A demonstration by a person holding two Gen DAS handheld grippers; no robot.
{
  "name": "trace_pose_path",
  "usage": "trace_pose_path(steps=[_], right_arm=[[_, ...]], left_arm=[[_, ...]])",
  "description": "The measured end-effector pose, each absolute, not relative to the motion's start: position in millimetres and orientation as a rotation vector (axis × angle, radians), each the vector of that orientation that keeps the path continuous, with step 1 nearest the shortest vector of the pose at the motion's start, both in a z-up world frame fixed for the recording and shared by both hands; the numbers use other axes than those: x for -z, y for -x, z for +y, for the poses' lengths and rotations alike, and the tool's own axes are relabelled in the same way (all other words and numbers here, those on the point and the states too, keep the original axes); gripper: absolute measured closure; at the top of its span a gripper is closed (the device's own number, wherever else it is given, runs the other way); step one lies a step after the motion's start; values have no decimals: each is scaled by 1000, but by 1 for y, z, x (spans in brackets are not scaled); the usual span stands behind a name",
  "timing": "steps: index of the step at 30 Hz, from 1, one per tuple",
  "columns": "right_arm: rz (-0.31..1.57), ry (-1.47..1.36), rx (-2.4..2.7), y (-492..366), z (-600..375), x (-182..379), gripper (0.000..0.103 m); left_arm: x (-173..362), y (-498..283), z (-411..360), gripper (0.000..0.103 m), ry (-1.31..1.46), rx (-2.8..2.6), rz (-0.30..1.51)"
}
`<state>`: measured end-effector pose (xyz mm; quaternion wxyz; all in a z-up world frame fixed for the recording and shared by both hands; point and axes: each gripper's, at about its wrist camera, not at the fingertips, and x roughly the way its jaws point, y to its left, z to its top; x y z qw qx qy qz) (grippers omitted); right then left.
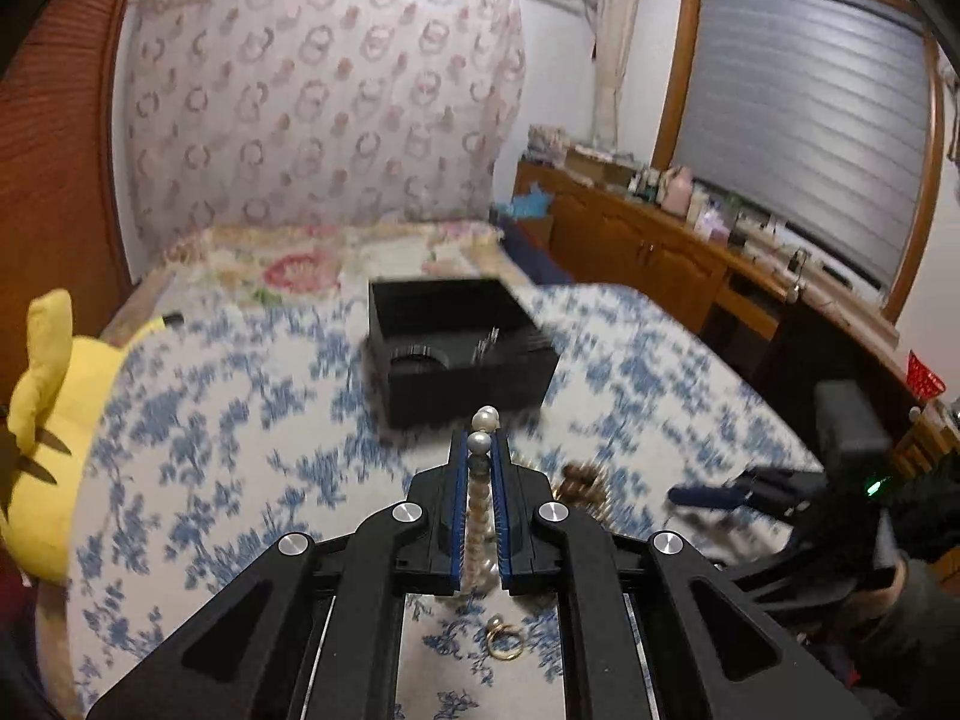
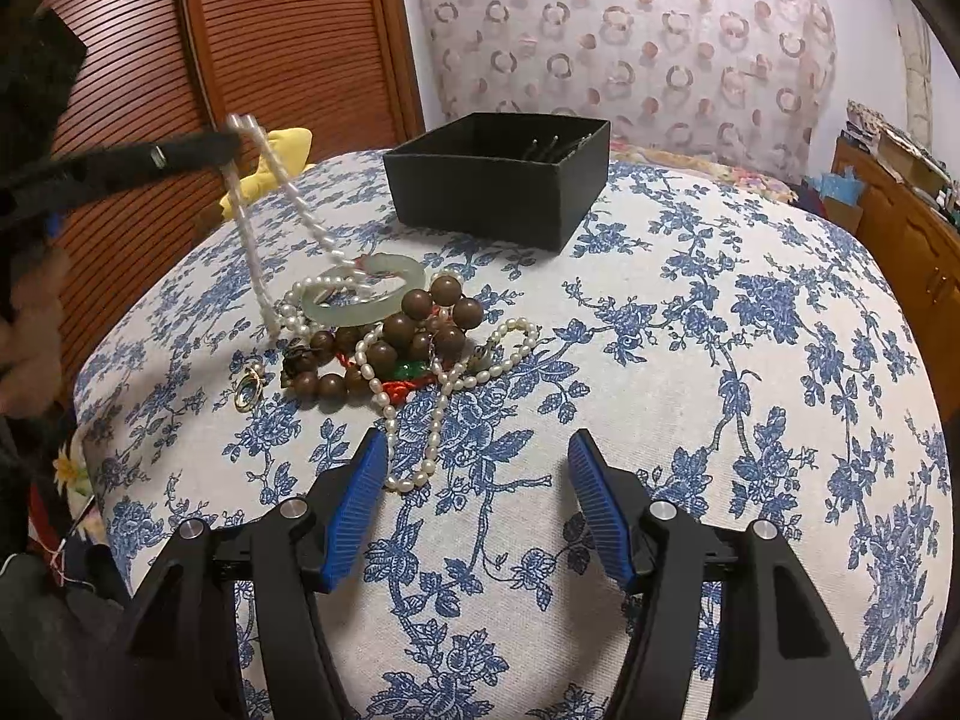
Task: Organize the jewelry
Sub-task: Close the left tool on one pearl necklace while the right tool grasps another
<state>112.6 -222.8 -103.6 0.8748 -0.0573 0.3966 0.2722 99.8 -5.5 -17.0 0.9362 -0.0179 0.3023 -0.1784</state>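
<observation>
Left claw [image 1: 480, 450] pinching the pearl strand [image 2: 258, 252], right claw [image 2: 477, 450] spread and empty: lift high so its tail clears the jade bangle [image 2: 366, 294], then carry it over the black box [image 2: 498, 180].

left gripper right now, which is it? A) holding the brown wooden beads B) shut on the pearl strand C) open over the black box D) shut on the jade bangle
B: the left gripper has its blue pads closed on the pearl strand, and the right wrist view shows that strand hanging from it down to the pile.
</observation>
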Motion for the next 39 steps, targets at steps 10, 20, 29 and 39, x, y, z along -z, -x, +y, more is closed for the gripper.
trace_pose_path(steps=[10,20,29,39], right_arm=[[829,136,-561,-112,-221,103,39],[845,172,-582,-112,-206,102,63],[864,191,-566,-123,-199,104,75],[849,300,-584,-119,-184,104,98]], left_arm=[[-24,-79,7,96,63,359,508],[-56,-64,27,96,60,322,426],[-47,-64,38,96,81,301,438],[-39,-68,39,96,87,298,454]])
